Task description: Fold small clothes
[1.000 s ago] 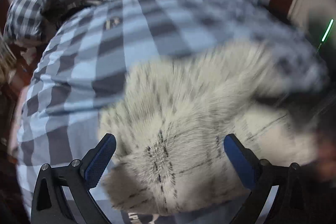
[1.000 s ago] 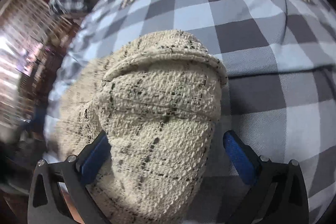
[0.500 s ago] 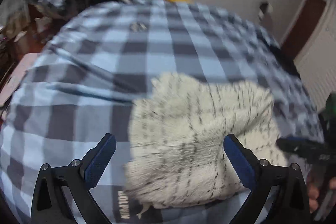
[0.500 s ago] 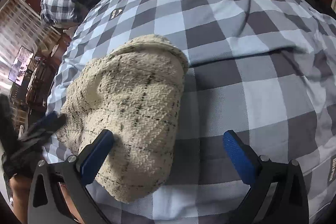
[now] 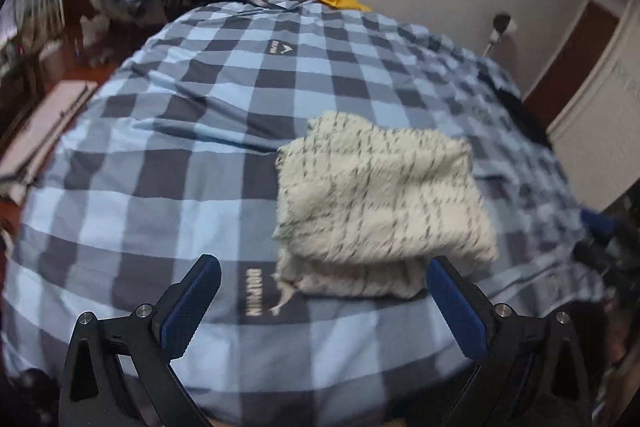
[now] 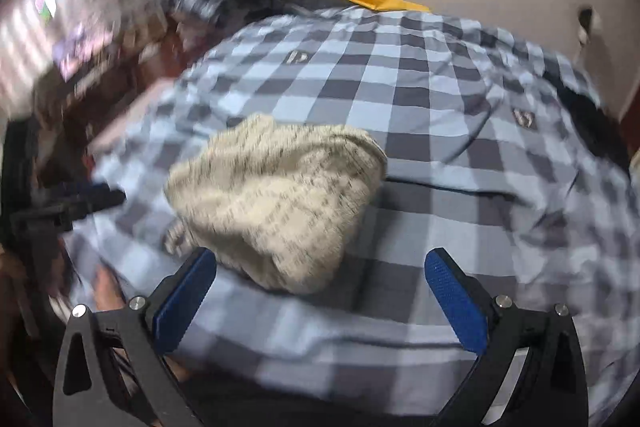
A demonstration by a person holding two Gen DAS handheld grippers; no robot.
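Garment [image 5: 380, 203], one, folded; two hand-held grippers agape.

Soft, dim indoor light; no glare. Right wrist view smeared by motion blur, left view milder. Fisheye bending and dark vignette at edges.

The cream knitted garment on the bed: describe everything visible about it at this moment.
The cream knitted garment is a thick, fuzzy knit flecked with thin dark lines in a loose grid. It lies folded into a compact, roughly rectangular bundle, layers visible at its near edge. It rests on the blue checked bedcover, near the near edge. Neither the left gripper nor the right gripper touches it; both are open.
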